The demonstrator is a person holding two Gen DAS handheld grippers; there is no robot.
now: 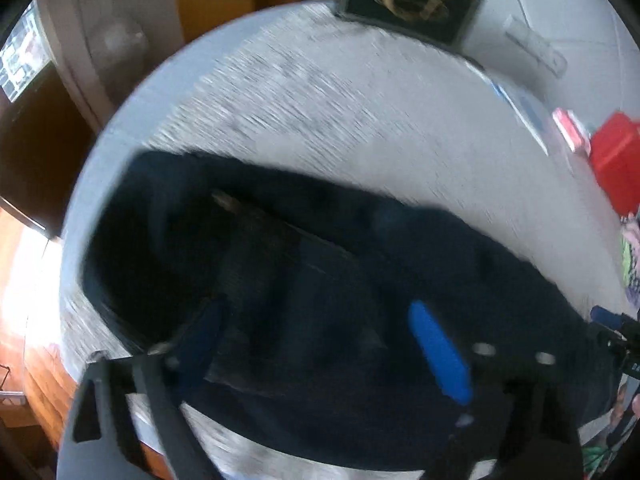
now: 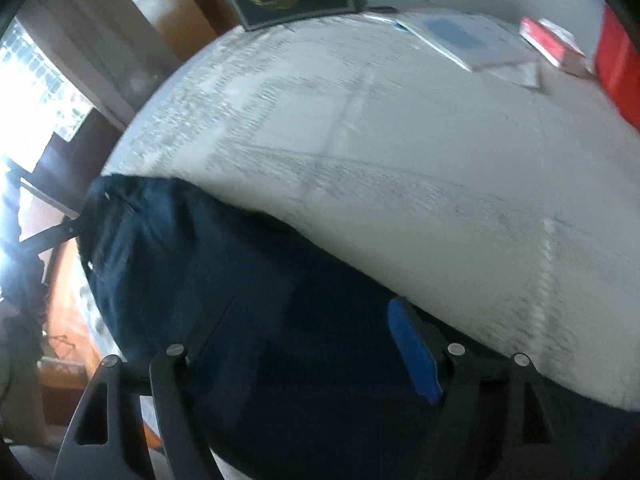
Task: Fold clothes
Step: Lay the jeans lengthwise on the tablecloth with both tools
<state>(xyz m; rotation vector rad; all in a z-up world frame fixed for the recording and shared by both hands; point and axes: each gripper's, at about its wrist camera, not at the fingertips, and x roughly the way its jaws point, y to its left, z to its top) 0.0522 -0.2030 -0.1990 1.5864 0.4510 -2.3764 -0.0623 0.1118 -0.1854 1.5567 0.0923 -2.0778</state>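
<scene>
The dark blue garment (image 1: 320,280) lies bunched along the near edge of the table (image 1: 360,120), and both the left hand-held gripper (image 1: 320,344) and the right hand-held gripper (image 2: 316,344) hang over it with fingers spread apart — gripping nothing — seemingly placed to take hold.

A round table under a pale grey patterned cloth (image 2: 360,128) carries a dark navy garment (image 1: 300,272) at its near edge; a dark framed picture (image 1: 412,0) rests at the far edge.

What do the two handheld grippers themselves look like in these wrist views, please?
Both match: the left gripper and the right gripper have black linkage arms with triangular cut-outs and silver round pivot bolts. Each finger carries a bright blue pad. No cables or markings can be made out.
</scene>
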